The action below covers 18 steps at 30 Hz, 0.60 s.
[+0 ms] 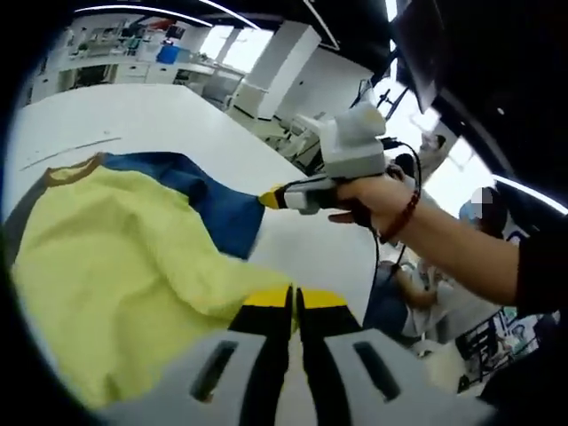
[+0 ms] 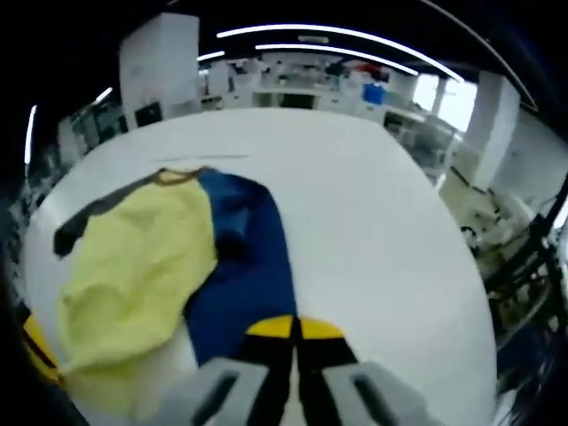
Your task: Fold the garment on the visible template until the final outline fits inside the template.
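In the left gripper view, the garment (image 1: 133, 266) lies across the white table (image 1: 160, 115), a yellow panel on the left with a blue panel (image 1: 213, 200) behind it and a brown collar (image 1: 75, 170) at the far edge. A dark strip (image 1: 19, 217) shows under its left edge. The left gripper (image 1: 294, 306) has its yellow-tipped jaws pressed together on the yellow cloth. To the right, a hand (image 1: 377, 200) holds the right gripper (image 1: 269, 199), whose tip meets the blue panel's edge.

In the right gripper view, the garment (image 2: 151, 266) lies on the left half of the table (image 2: 373, 231), yellow cloth leftmost, blue beside it. The right gripper (image 2: 294, 333) has its jaws closed at the blue cloth's near edge; whether cloth is pinched cannot be told.
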Motion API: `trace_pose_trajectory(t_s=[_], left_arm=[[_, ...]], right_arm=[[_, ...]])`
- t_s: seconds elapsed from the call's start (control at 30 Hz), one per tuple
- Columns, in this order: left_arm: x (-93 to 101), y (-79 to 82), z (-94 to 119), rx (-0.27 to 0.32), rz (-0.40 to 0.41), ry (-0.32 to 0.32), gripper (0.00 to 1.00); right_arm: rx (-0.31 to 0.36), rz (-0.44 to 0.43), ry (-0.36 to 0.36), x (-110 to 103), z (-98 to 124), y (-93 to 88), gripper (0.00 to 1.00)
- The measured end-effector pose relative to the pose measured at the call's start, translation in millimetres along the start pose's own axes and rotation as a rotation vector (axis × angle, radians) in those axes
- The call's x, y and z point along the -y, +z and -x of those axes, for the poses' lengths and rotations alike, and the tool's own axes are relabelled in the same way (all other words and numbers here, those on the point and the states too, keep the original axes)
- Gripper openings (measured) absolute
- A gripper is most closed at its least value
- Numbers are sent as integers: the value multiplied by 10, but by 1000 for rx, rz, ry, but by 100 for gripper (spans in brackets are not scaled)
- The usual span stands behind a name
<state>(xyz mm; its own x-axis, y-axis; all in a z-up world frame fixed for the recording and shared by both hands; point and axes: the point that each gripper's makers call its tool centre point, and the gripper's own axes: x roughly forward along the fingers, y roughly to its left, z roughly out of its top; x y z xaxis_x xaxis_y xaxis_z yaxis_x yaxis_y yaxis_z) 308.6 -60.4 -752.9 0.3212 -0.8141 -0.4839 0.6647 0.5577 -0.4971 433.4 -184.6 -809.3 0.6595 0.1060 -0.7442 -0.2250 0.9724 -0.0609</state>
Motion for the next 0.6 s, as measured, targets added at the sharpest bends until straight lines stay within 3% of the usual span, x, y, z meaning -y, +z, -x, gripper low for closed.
trace_pose_trajectory(t_s=[0.23,0.6], left_arm=[[114,-8,-198,-21,58,-35,0],[212,-181,-476,-82,36,-20,0]], right_arm=[[-11,27,-46,262,-83,55,0],[-45,67,-104,543,-181,101,0]])
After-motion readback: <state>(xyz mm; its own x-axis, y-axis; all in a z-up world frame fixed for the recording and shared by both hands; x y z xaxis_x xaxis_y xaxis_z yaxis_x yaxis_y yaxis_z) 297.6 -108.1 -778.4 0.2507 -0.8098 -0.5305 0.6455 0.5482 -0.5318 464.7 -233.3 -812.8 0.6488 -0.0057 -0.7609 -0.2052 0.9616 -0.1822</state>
